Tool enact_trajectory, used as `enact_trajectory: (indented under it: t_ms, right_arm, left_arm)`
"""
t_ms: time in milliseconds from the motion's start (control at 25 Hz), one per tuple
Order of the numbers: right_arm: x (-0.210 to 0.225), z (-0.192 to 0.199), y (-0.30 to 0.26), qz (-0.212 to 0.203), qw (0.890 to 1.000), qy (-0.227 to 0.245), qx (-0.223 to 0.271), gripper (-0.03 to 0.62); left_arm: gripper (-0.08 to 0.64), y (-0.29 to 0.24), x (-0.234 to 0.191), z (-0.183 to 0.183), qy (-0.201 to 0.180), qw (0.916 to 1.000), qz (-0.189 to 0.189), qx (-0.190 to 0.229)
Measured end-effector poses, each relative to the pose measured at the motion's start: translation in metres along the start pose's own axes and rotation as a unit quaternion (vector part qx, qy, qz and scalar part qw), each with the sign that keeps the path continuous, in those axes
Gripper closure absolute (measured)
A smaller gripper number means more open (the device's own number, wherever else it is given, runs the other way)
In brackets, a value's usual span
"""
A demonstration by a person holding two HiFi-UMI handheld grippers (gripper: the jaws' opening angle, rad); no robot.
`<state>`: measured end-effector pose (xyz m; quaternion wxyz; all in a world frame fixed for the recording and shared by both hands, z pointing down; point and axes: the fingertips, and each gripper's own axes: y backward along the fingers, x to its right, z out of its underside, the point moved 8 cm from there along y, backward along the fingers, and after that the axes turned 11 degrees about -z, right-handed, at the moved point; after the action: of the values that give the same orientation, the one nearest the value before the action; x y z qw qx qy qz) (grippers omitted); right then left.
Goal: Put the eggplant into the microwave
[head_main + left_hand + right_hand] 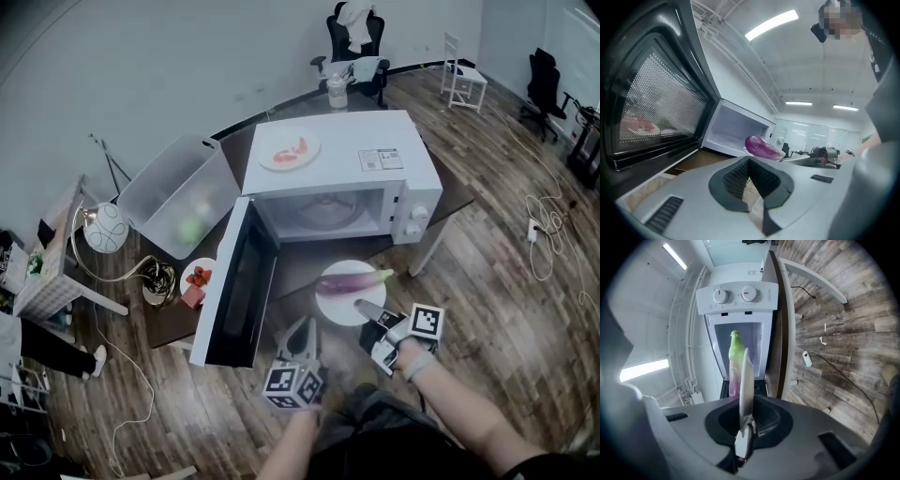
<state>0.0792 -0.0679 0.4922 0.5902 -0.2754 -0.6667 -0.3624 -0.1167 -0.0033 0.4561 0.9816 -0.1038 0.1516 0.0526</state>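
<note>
A purple eggplant [352, 279] with a green stem lies on a white plate [342, 305] just in front of the white microwave [342, 169]. The microwave's door [239, 286] stands swung open to the left, and its cavity [323, 214] shows nothing inside. My right gripper [367, 309] is shut on the plate's near edge. In the right gripper view [744, 434] the plate [746, 380] runs edge-on between the jaws, with the eggplant [735, 357] beyond. My left gripper [302, 336] is shut and holds nothing, beside the door's lower corner. Its view [750, 161] shows the eggplant [761, 146] ahead.
On top of the microwave sits a plate with red food [289, 150]. A clear plastic bin [178, 192] and a small plate with red items [199, 277] stand on the brown table [178, 319] left of the door. A bottle [337, 92] and office chair [356, 42] are behind.
</note>
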Motion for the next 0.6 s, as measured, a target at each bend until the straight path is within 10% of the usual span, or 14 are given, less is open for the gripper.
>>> enact_trajectory:
  t_ms: [600]
  right_arm:
    - [0.013,-0.051,-0.044,-0.004,0.999,-0.006,-0.042,0.571]
  left_arm:
    - [0.552,-0.044,0.000,0.005,0.021,0.9986,-0.041,0.027]
